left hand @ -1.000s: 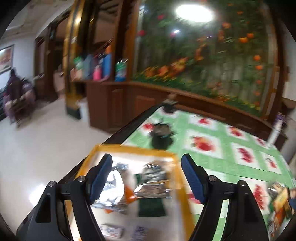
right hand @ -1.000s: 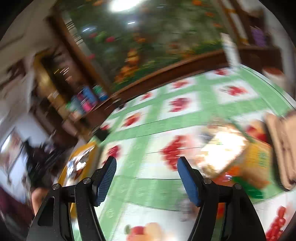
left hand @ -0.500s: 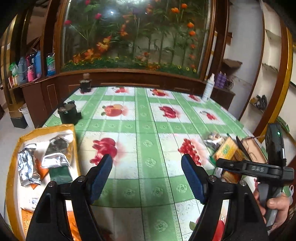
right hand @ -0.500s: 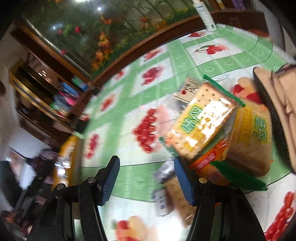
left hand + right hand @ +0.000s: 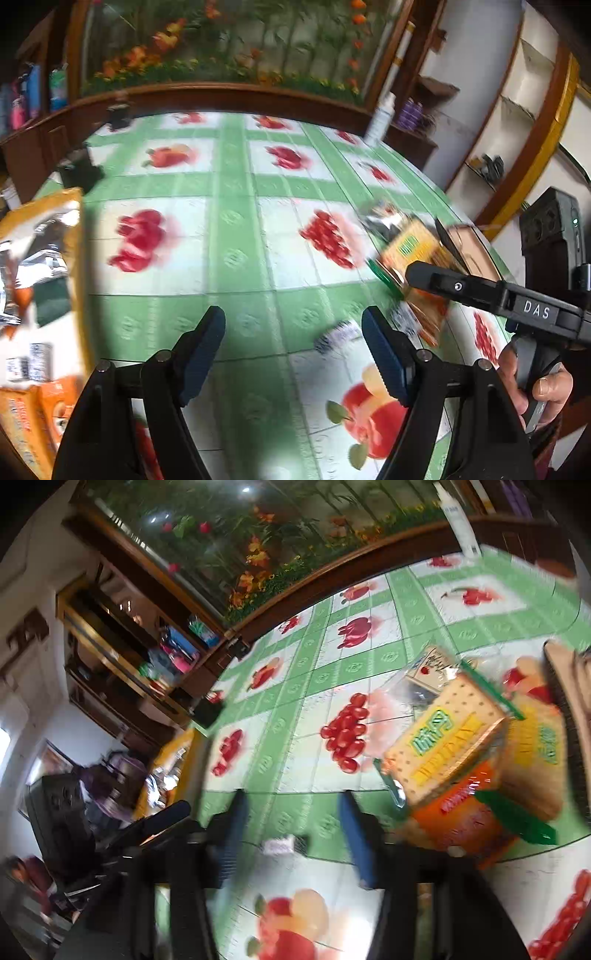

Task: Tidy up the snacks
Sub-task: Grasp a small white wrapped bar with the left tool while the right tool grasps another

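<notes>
Green-checked cloth: glossy tablecloth (image 5: 236, 229) with fruit prints.
Left view: left gripper (image 5: 293, 343) jaws wide, closing slightly, nothing between; small striped packet (image 5: 338, 336) just inside its right finger.
Right view: right gripper (image 5: 291, 834) jaws closing around small packet (image 5: 279, 845), contact unclear; flat cracker packs (image 5: 443, 738) beside.

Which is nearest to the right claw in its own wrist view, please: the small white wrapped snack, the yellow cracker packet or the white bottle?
1. Small white wrapped snack, between the fingers.
2. Yellow cracker packet, right.
3. White bottle, far edge.
</notes>
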Motion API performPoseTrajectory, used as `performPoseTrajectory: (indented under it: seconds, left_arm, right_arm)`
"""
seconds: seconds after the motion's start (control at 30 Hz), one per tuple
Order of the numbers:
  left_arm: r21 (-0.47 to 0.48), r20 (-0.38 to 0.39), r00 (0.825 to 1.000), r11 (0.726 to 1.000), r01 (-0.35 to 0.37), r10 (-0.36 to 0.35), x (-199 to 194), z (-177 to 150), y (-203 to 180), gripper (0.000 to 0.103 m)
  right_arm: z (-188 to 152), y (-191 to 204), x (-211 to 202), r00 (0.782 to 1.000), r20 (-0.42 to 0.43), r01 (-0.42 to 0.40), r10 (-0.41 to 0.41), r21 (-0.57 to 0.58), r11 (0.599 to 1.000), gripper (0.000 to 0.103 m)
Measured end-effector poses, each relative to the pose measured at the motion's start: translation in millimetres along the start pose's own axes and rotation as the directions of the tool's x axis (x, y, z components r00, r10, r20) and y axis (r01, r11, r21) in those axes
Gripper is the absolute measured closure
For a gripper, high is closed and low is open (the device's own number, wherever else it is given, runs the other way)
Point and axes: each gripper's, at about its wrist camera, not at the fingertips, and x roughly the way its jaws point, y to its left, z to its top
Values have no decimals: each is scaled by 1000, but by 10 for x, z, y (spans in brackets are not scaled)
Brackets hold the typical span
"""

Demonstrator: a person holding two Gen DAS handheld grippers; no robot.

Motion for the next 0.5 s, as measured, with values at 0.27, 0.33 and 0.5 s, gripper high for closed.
performPoseTrajectory:
  seconds: [0.27, 0.33, 0.5]
  left_arm:
    - [204, -34, 999, 978, 45, -39, 210, -147, -316, 33]
    - [228, -38, 999, 973, 35, -27, 265, -171, -328, 33]
    - [295, -47, 999, 955, 19, -5, 377, -203, -396, 33]
  right_arm:
    - [-178, -68, 45, 990, -63, 120, -124, -54, 991, 72]
    - [-207, -30, 74, 982, -65, 173, -179, -89, 981, 75]
    - [-281, 61, 195, 965, -109, 216, -237, -170, 961, 81]
